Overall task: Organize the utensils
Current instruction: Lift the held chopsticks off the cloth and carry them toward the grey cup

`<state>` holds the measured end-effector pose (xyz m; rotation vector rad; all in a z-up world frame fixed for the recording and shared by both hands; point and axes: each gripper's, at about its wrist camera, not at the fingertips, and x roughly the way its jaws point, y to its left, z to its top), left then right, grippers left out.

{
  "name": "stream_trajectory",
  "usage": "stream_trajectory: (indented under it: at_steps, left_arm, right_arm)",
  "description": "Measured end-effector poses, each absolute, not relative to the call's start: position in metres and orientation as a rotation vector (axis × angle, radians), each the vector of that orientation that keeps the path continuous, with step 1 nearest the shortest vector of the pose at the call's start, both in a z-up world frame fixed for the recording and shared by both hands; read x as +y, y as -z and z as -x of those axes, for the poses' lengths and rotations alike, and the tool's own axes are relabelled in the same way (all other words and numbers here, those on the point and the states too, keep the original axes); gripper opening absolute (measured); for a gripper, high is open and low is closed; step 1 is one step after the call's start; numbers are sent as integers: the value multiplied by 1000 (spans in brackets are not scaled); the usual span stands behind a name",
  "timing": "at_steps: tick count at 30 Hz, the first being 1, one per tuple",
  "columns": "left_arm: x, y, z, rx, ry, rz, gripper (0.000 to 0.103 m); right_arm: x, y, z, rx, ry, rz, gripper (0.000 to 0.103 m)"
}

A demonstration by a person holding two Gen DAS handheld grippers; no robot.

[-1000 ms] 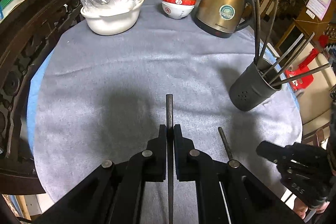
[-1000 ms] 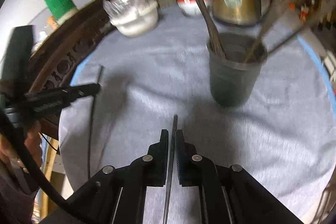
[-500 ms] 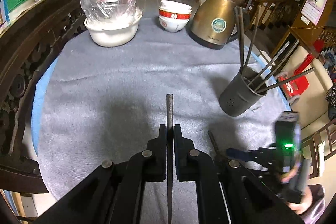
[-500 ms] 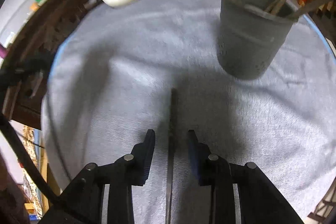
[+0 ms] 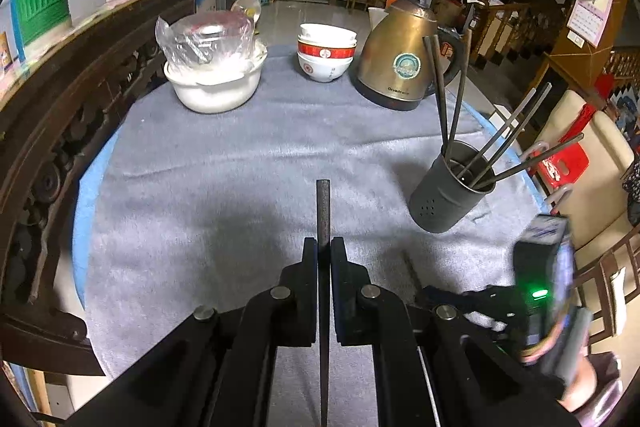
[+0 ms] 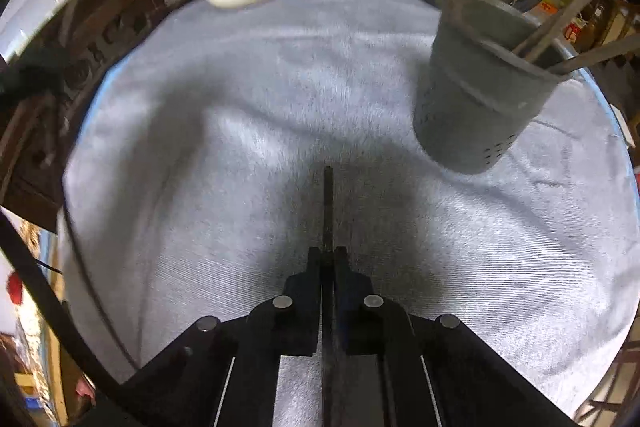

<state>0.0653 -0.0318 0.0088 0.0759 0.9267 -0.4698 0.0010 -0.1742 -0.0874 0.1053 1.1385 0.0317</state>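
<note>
You've got one chopstick in each claw right now. Your left claw (image 5: 324,247) is clamped tight on a dark chopstick (image 5: 323,211), gripped well back from the tip so a good length sticks out front, which makes sense if you want to poke that end into the cup. Your right claw (image 6: 329,255) is pinched on the other chopstick (image 6: 328,211) the same way, low over the grey cloth (image 6: 240,155) on the worktop; hard to say if that stick is lifted off the cloth or just touching it, the shot's a bit blurry.

The grey cup (image 5: 448,195) sits off to the right, already holding a bunch of chopsticks fanned out against its rim. That's obviously where these two belong. It's near the right claw, so I'd drop that one first. Watch the leaning sticks, they could knock yours aside. The kettle (image 5: 400,63) and bowls (image 5: 326,53) are well back, out of your way.
</note>
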Motion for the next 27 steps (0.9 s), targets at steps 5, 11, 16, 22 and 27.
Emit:
stream_trajectory:
  at_steps: [5,11,16,22,27]
  left_arm:
    - [-35,-14,-60,904,466,-90,6]
    - [-41,-20,-54,886,470,-107,6]
    - [-42,-11,-62,933,481,-125,6]
    - [-27,40,-111,1161,460,-51,8]
    - [-37,76,-138,1272,418,-77,20]
  right_arm:
    - [-189,51,19,1011,-64,-189,6]
    - [-201,6,37,849,-104,-258,6]
    - [-199,-10,46,796,-120,-260,6]
    - [-207,-10,52,782,-122,-301,6]
    - [-214,-15,59,755,-132,-324,6]
